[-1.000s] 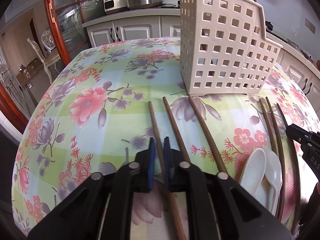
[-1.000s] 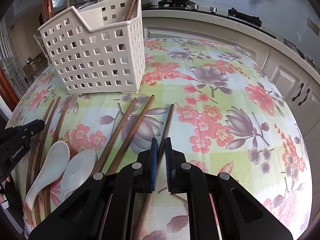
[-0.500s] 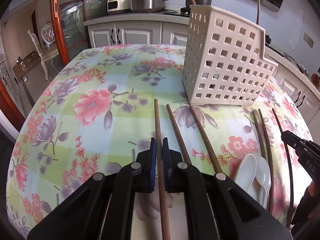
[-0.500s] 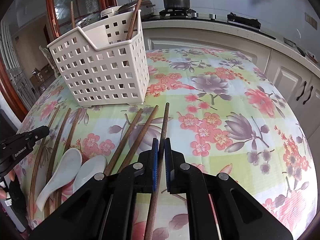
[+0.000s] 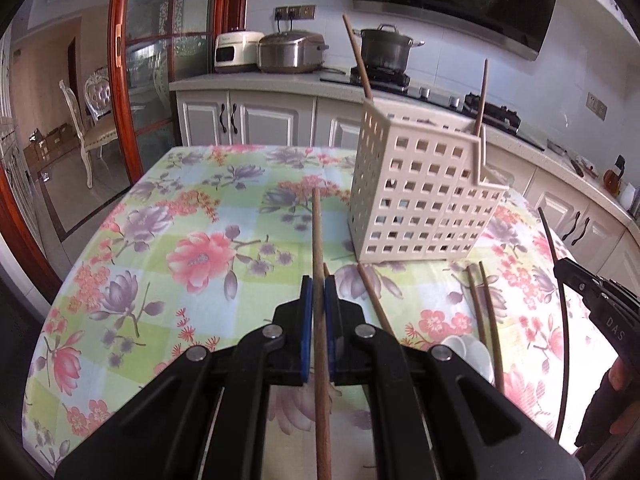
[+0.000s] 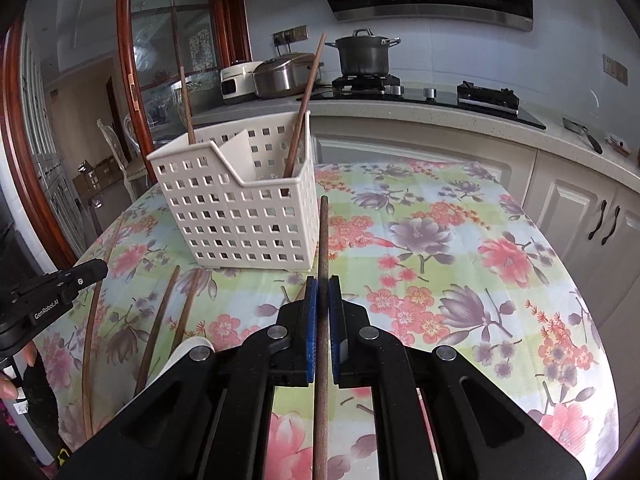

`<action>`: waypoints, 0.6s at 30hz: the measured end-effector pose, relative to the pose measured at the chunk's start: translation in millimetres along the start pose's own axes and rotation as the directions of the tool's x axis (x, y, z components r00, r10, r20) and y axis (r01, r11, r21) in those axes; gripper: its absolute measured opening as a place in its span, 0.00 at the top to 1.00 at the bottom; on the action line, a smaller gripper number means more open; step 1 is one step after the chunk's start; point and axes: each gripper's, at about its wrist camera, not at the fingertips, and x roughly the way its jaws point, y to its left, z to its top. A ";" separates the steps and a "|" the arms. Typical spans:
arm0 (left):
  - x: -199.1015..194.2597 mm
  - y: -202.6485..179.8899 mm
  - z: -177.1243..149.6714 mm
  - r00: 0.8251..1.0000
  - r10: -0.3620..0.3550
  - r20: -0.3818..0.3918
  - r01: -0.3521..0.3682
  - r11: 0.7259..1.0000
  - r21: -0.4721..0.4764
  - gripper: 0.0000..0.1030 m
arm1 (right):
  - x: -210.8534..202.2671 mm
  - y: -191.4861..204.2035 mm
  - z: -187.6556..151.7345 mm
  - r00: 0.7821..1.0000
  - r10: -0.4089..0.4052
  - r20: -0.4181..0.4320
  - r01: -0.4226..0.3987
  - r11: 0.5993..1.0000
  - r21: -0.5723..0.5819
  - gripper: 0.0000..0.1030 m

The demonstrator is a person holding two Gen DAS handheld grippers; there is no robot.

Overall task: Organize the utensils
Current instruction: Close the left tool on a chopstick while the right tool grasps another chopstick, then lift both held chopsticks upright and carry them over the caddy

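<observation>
My left gripper (image 5: 319,285) is shut on a brown chopstick (image 5: 317,232) that is lifted off the floral tablecloth (image 5: 160,248) and points forward, left of the white perforated basket (image 5: 420,200). In the same way, my right gripper (image 6: 323,285) is shut on another brown chopstick (image 6: 323,236), whose tip is near the basket (image 6: 240,216) at its right corner. Two chopsticks (image 6: 304,108) stand in the basket. More chopsticks (image 5: 486,308) and white spoons (image 5: 468,350) lie on the cloth between the grippers.
Behind the table runs a kitchen counter (image 6: 440,116) with a pot (image 6: 364,56), a rice cooker (image 5: 290,52) and a stove. White cabinets (image 6: 580,208) stand on the right. A wood-framed glass door (image 5: 120,80) and a chair (image 5: 88,128) are on the left.
Both grippers have closed fully on their chopsticks and risen, lifting them off the cloth. Both views have tilted up, so more of the kitchen shows.
</observation>
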 end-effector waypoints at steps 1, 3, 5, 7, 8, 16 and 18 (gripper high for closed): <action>-3.2 -0.1 1.0 1.000 -0.001 0.008 0.001 1.000 -0.001 0.94 | -3.5 0.8 1.3 1.000 0.002 0.013 -0.002 1.000 -0.002 0.94; -10.8 -0.2 3.0 1.000 -0.004 0.028 0.004 1.000 -0.002 0.94 | -11.2 2.1 4.0 0.999 0.015 0.043 -0.014 1.000 -0.004 0.94; -17.9 -0.5 5.2 0.999 -0.004 0.053 0.005 1.000 -0.003 0.94 | -18.5 3.0 6.2 0.997 0.026 0.068 -0.026 1.000 -0.005 0.94; -25.2 -1.5 6.7 0.998 -0.006 0.070 0.006 1.000 -0.001 0.94 | -25.5 4.2 8.0 0.995 0.033 0.090 -0.033 0.999 -0.008 0.94; -29.6 -2.5 7.1 0.997 -0.009 0.079 0.009 1.000 0.000 0.94 | -28.9 5.0 9.2 0.994 0.039 0.098 -0.038 0.999 -0.012 0.94; -56.8 -7.3 12.6 0.989 -0.016 0.144 0.014 1.000 0.016 0.94 | -49.5 10.1 15.9 0.987 0.052 0.152 -0.048 0.998 -0.030 0.94; -63.2 -8.5 13.5 0.987 -0.016 0.158 0.013 1.000 0.021 0.94 | -54.8 11.0 17.4 0.985 0.055 0.164 -0.050 0.998 -0.033 0.94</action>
